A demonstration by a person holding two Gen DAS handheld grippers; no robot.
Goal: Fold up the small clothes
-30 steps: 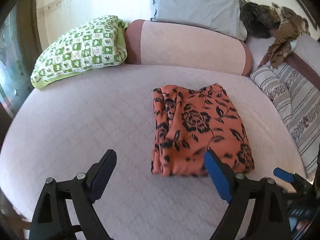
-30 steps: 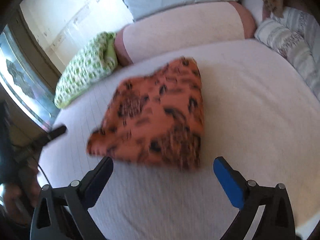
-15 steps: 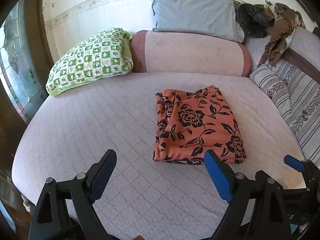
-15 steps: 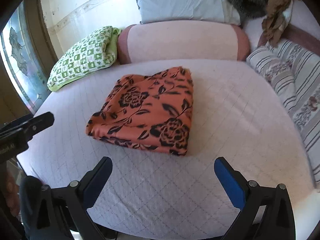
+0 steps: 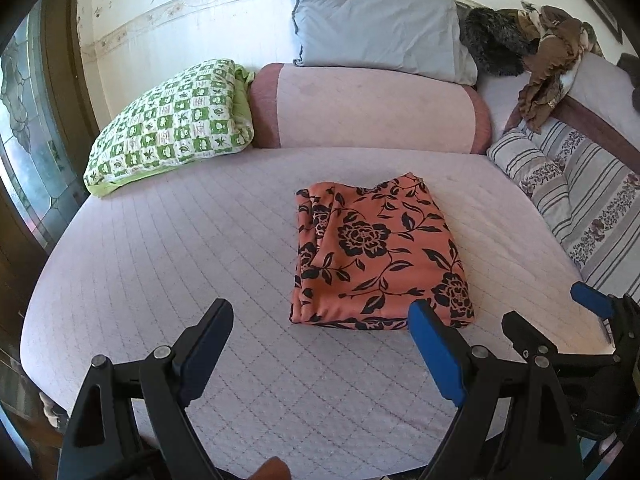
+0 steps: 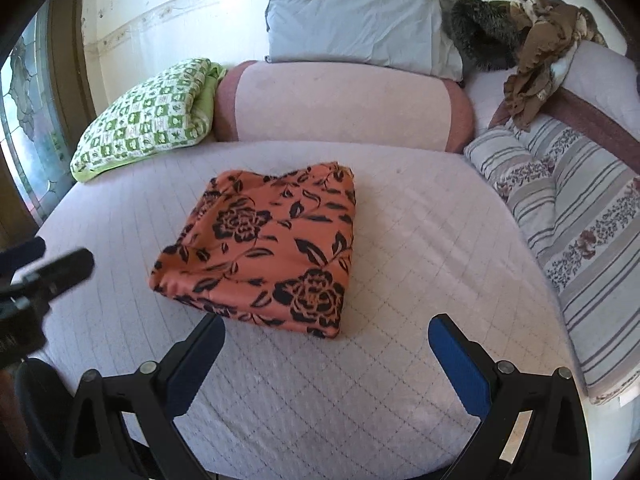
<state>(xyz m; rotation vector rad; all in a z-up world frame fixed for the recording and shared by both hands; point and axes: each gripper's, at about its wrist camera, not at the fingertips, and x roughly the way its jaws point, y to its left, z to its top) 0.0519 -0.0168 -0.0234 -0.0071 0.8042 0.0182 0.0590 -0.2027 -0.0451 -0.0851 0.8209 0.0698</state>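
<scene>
My left gripper [image 5: 320, 344] and right gripper [image 6: 324, 352] both have fingers spread wide, nothing between them, hovering over the quilted mattress [image 5: 160, 248]. Just beyond my fingertips lies the orange cloth [image 6: 264, 248] with its black flower print: folded into a neat flat rectangle, layered edges stacked along its left side, free of both grippers. Past it, well apart, a pink bolster [image 5: 368, 108] and a green checked pillow [image 5: 172, 120].

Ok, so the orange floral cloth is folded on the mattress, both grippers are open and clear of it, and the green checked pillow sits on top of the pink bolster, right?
Not quite. The green checked pillow lies on the mattress beside the pink bolster, at its left end; the grey pillow is the one on top, as the left wrist view shows. The orange floral cloth is folded, and the left gripper and right gripper are open, clear of it.
</scene>
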